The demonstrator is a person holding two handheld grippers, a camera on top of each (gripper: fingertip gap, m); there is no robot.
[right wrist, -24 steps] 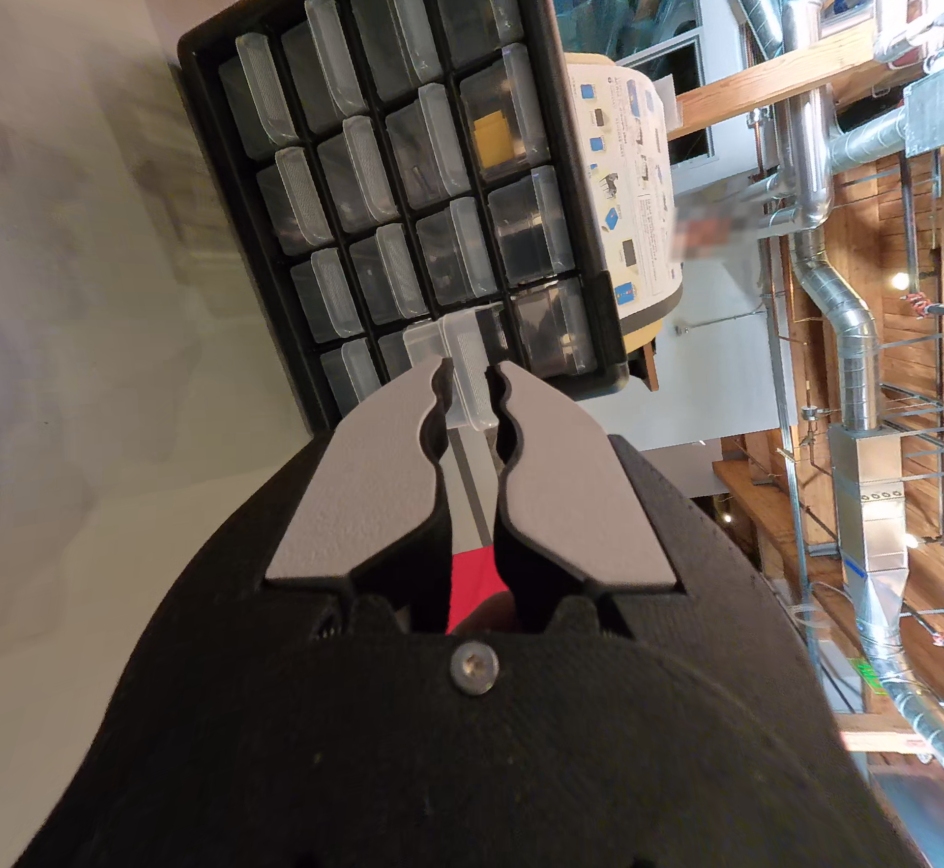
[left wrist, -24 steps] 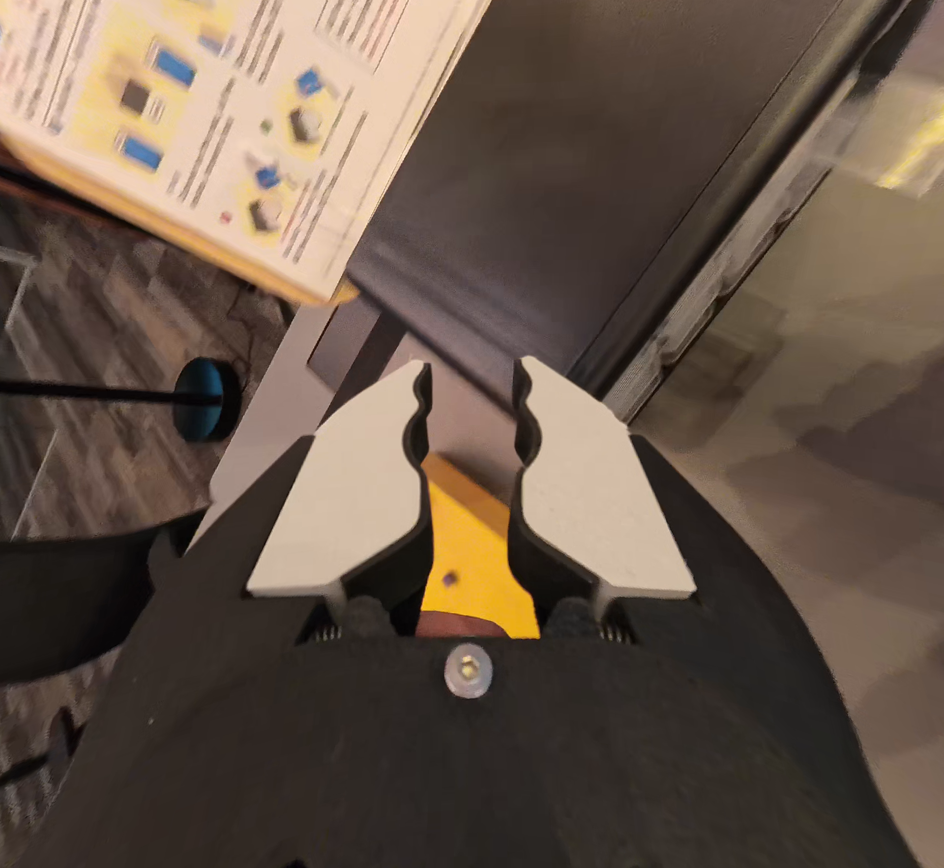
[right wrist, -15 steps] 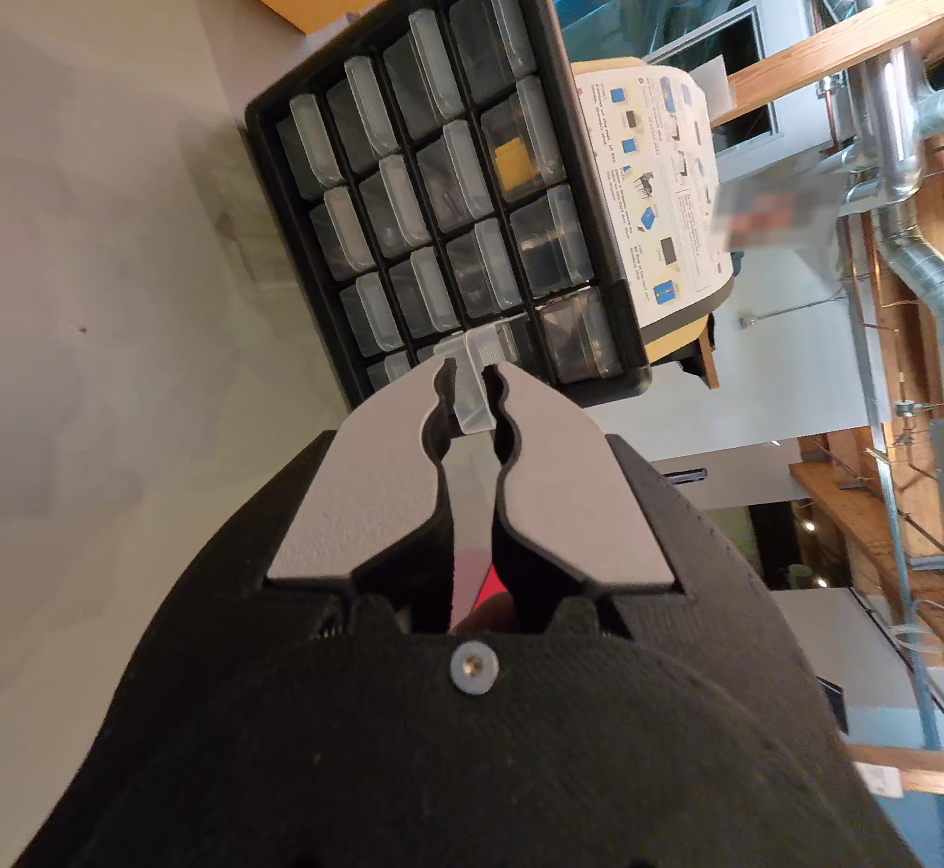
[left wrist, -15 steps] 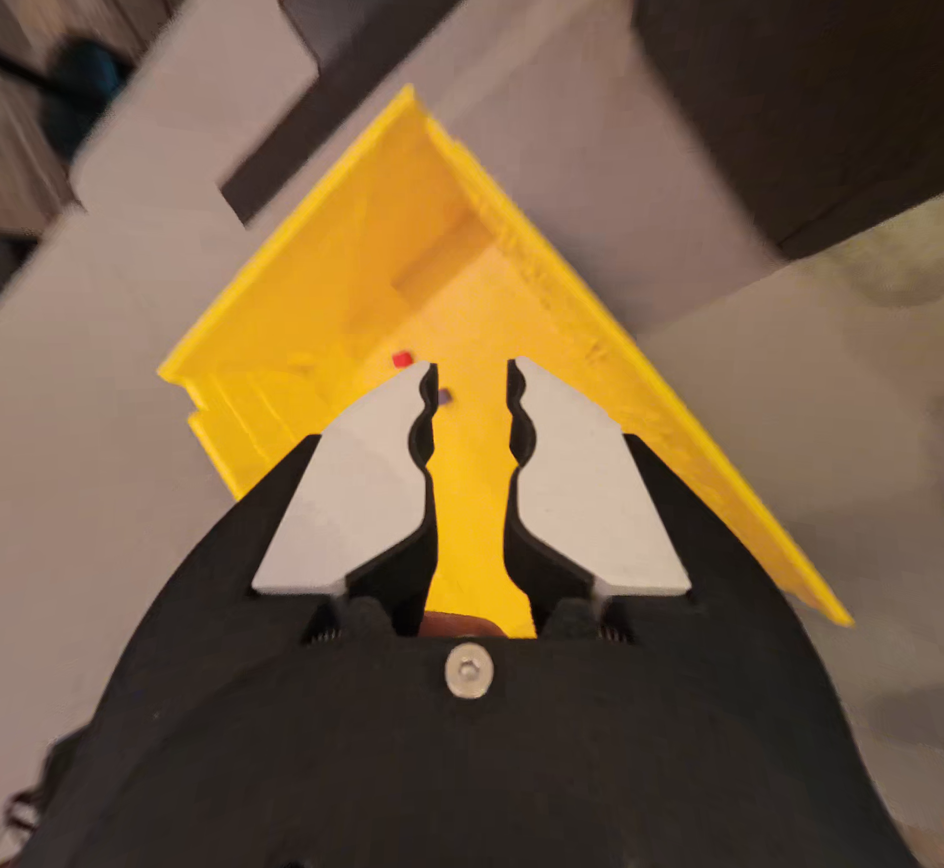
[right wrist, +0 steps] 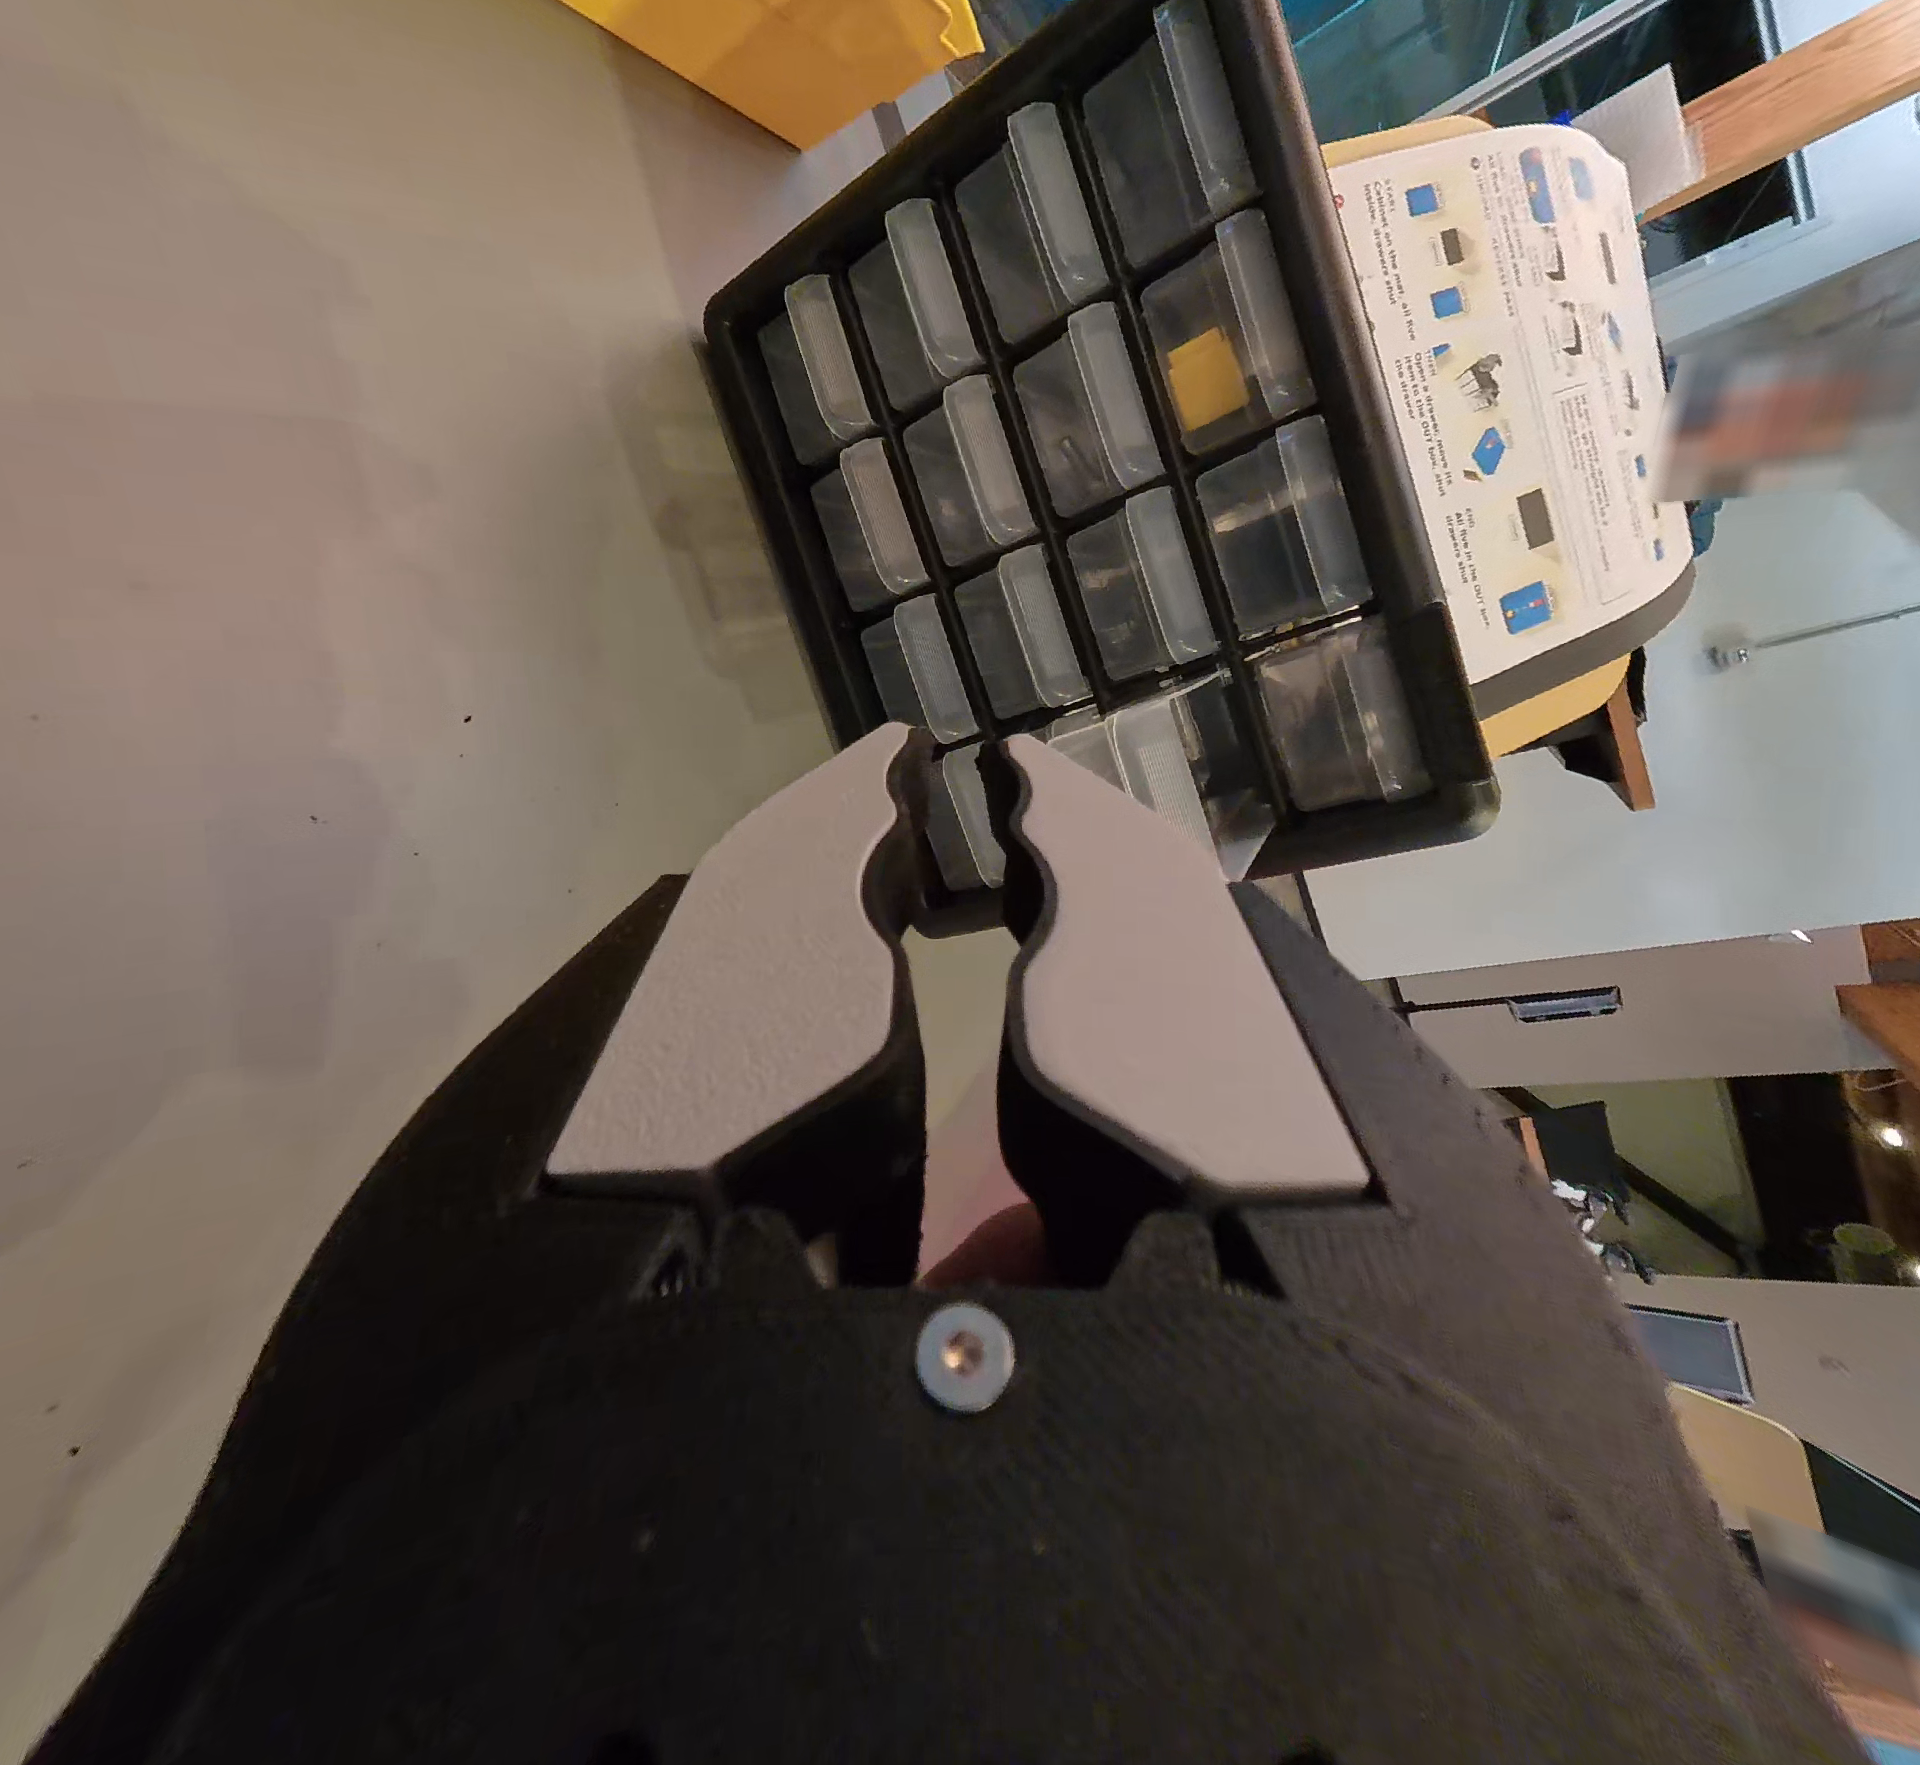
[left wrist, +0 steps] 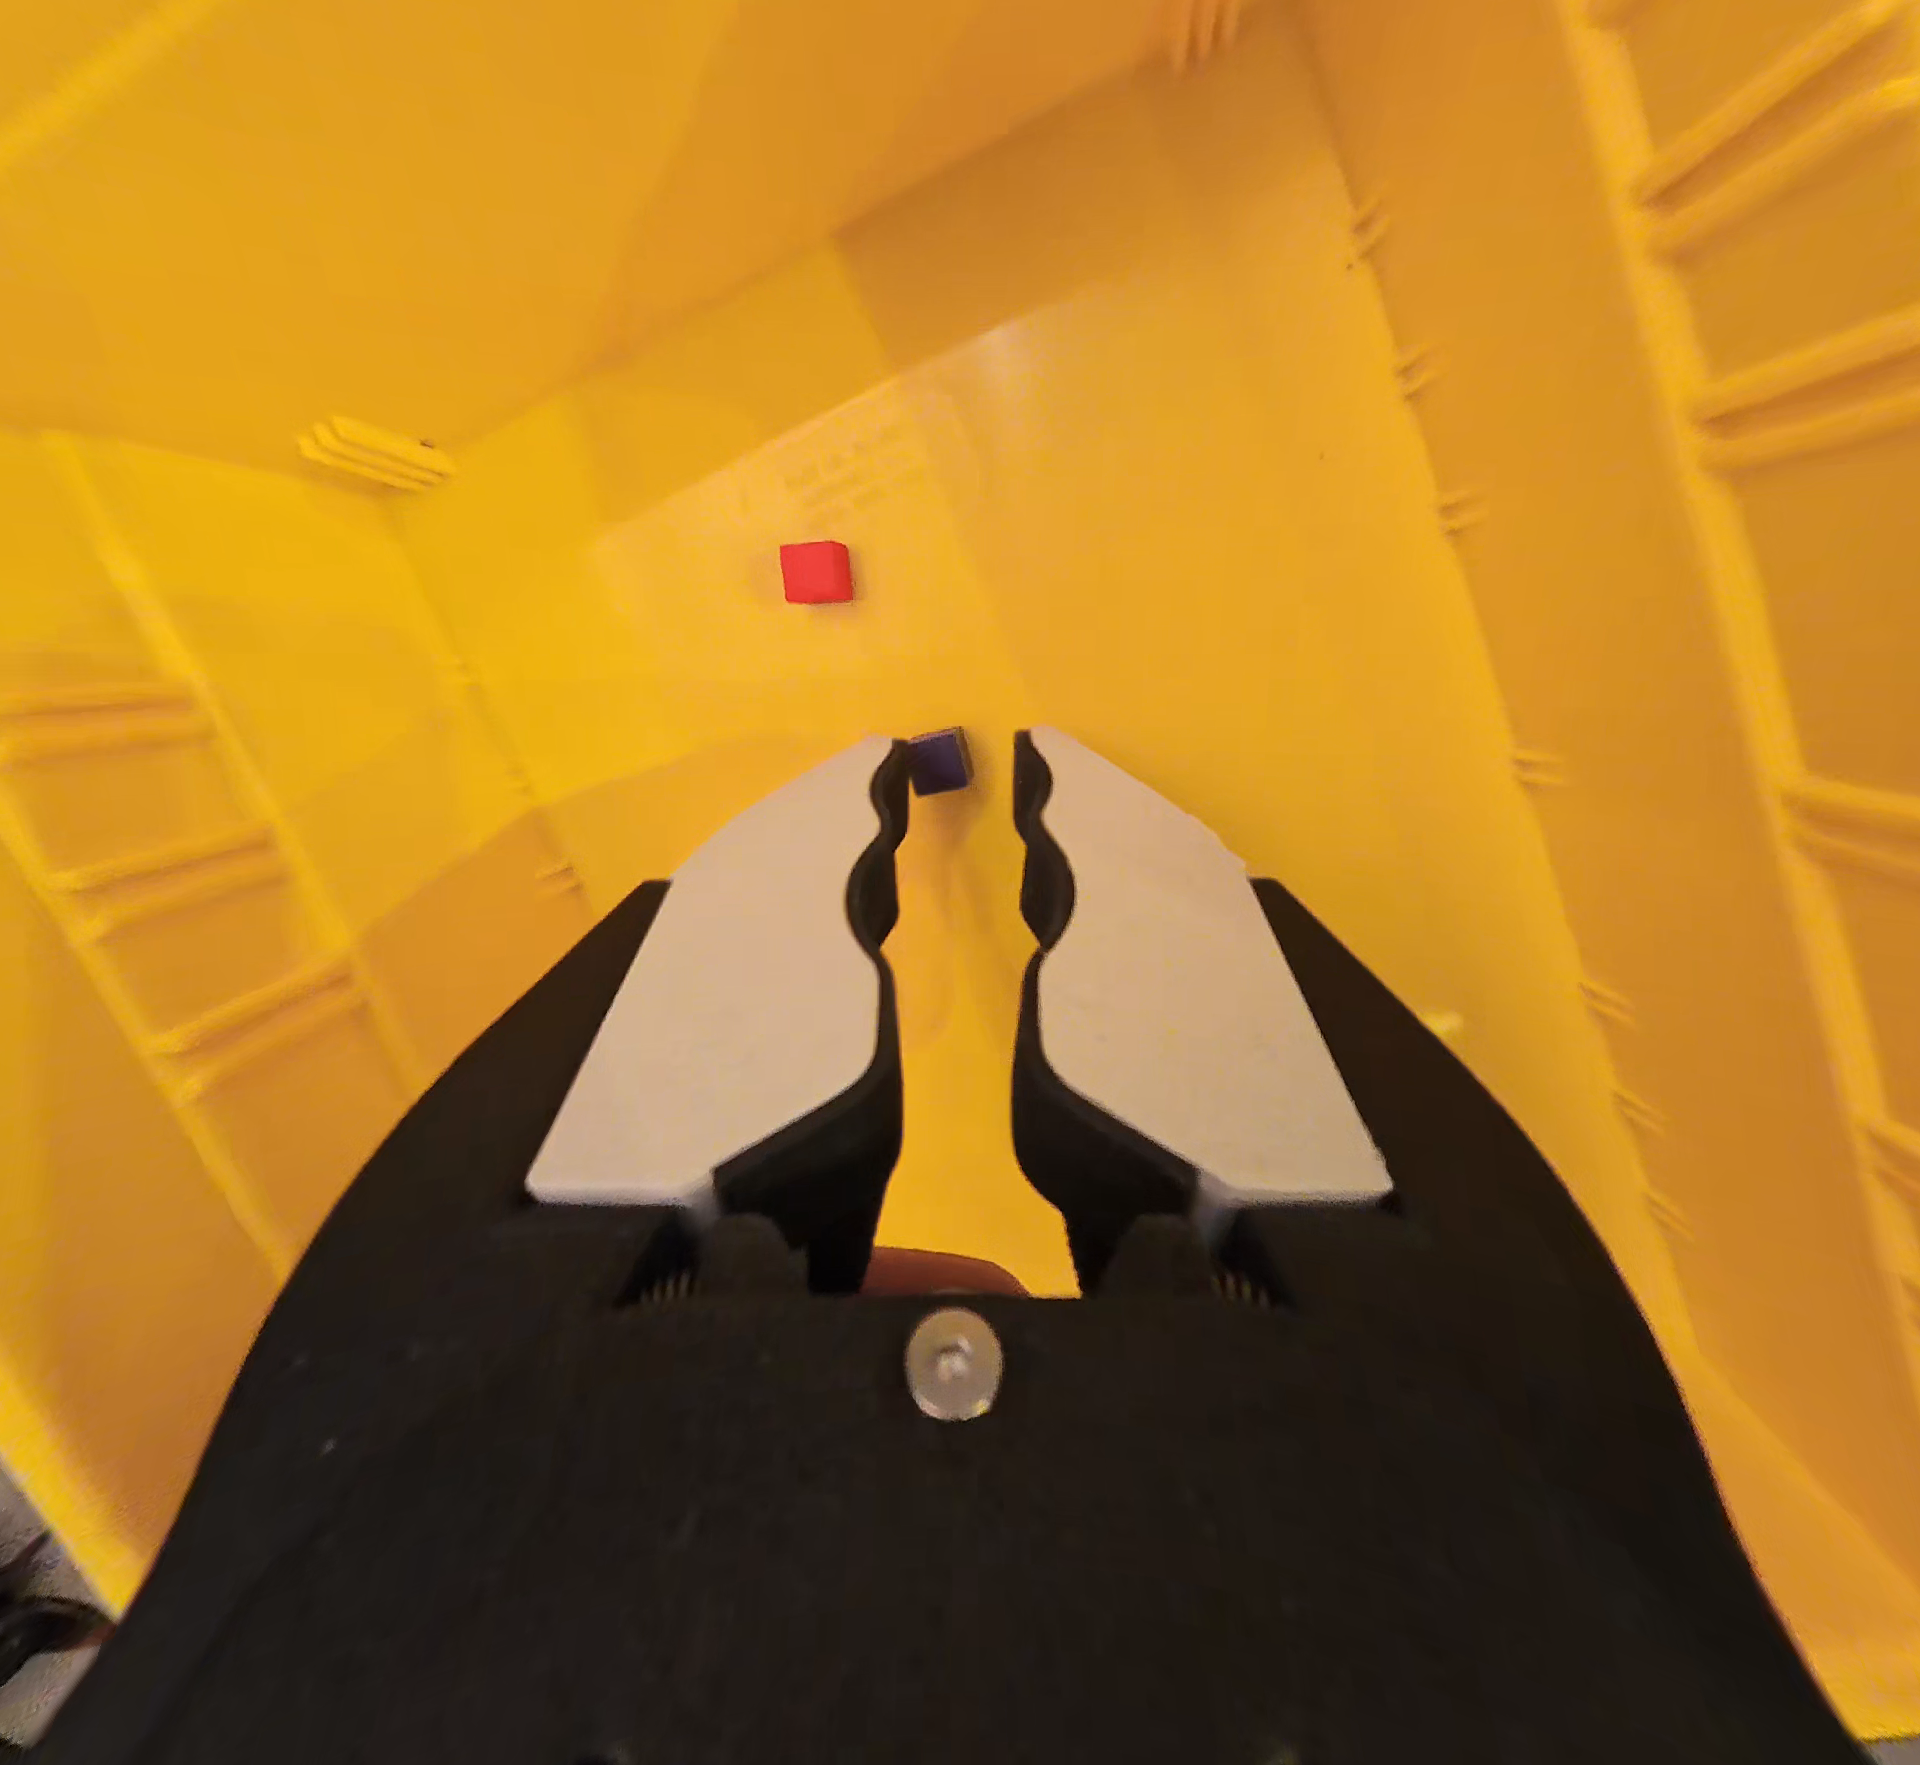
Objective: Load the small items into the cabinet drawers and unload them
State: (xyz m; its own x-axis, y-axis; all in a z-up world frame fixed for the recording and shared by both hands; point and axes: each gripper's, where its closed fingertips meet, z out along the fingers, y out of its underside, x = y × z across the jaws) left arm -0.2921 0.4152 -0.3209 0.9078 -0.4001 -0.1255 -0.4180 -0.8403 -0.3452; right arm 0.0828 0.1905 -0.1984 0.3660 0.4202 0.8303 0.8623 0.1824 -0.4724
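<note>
Reaching into the yellow bin (left wrist: 312,157) with the left gripper (left wrist: 954,751), fingers spread and grasping nothing, a small dark blue cube (left wrist: 938,759) sitting just between the tips, nearer the left finger. Lying farther in on the bin floor, a red cube (left wrist: 817,571). Hanging in front of the black drawer cabinet (right wrist: 1351,157) with the right gripper (right wrist: 956,765), fingers parted a little and empty. Standing slightly pulled out near that gripper, one clear drawer (right wrist: 1143,759); possibly ajar rather than fully open, hard telling from this angle. Showing a yellow item (right wrist: 1203,383) already stowed in one upper drawer. Judging loading as partly done: two cubes waiting in the bin, unloading not yet started.
</note>
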